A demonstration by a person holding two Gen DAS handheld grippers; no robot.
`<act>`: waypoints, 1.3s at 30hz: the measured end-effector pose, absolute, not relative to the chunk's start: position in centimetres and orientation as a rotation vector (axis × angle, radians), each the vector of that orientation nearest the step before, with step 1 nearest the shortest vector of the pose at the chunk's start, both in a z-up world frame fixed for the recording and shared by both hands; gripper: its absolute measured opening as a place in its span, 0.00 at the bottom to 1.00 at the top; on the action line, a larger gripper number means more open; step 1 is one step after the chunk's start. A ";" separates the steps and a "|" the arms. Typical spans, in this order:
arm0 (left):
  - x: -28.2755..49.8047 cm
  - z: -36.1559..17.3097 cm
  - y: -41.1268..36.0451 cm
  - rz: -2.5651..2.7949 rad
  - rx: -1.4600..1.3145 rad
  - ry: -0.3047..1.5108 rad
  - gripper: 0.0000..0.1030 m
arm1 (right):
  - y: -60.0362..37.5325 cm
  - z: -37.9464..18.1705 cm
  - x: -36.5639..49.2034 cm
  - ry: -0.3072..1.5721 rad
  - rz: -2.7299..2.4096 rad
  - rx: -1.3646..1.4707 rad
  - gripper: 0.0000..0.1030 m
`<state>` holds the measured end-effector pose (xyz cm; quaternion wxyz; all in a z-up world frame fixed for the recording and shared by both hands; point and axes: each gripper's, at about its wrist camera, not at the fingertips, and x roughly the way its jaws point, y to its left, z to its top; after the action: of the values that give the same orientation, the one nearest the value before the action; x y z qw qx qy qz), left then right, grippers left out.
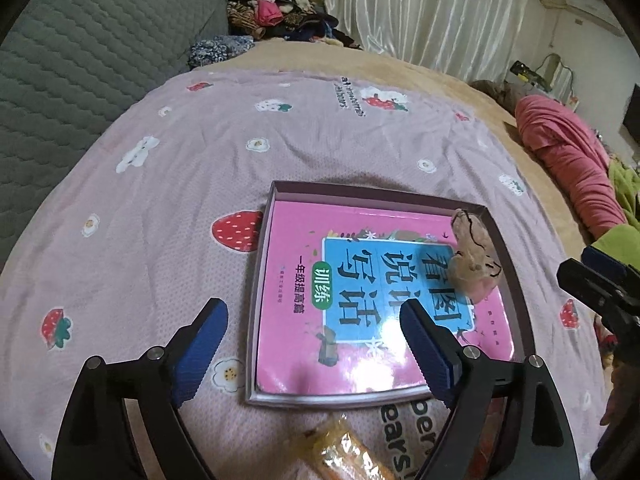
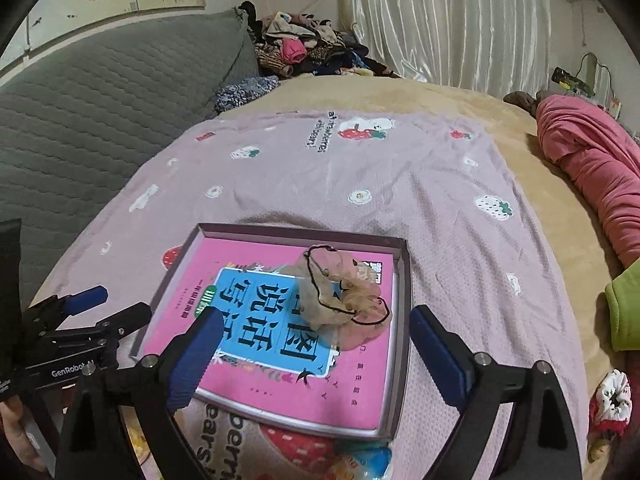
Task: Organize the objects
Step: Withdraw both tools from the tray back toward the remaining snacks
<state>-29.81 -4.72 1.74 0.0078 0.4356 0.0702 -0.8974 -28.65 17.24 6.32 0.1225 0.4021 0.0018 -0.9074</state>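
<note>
A shallow box (image 1: 276, 200) (image 2: 404, 280) lies on the pink strawberry sheet (image 1: 200, 152) (image 2: 440, 184). Inside it is a pink book (image 1: 288, 280) (image 2: 360, 392) with a beige and pink scrunchie (image 1: 472, 260) (image 2: 344, 296) on top. My left gripper (image 1: 314, 320) is open and empty above the box's near left side. My right gripper (image 2: 316, 330) is open and empty just in front of the scrunchie. A yellow snack packet (image 1: 344, 452) lies in front of the box. A blue packet (image 2: 368, 460) lies at the box's near edge. A red and white scrunchie (image 2: 612, 400) lies at the right.
A grey quilted headboard cushion (image 1: 80, 60) (image 2: 100, 92) is at the left. A pile of clothes (image 1: 276, 8) (image 2: 312, 48) is at the back. A pink rolled blanket (image 1: 568, 160) (image 2: 592, 160) and a green cloth (image 2: 624, 312) lie at the right. White curtains (image 2: 440, 20) hang behind.
</note>
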 end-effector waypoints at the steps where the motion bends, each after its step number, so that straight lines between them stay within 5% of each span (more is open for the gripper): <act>1: -29.5 1.9 -4.8 -2.809 1.366 0.221 0.86 | 17.2 6.6 -28.3 0.009 -2.649 1.171 0.91; 20: -19.2 7.0 -4.9 -2.908 1.237 0.154 0.86 | 16.7 12.5 -16.7 0.117 -2.690 0.978 0.97; 39: -9.3 5.9 -4.0 -2.936 1.244 0.097 0.87 | 15.5 10.0 -7.3 0.190 -2.674 0.973 0.98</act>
<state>-9.26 -3.99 5.91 -0.0244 0.3899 0.0305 -0.9200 -7.33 15.51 9.97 0.1447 0.3375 0.0658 -0.9278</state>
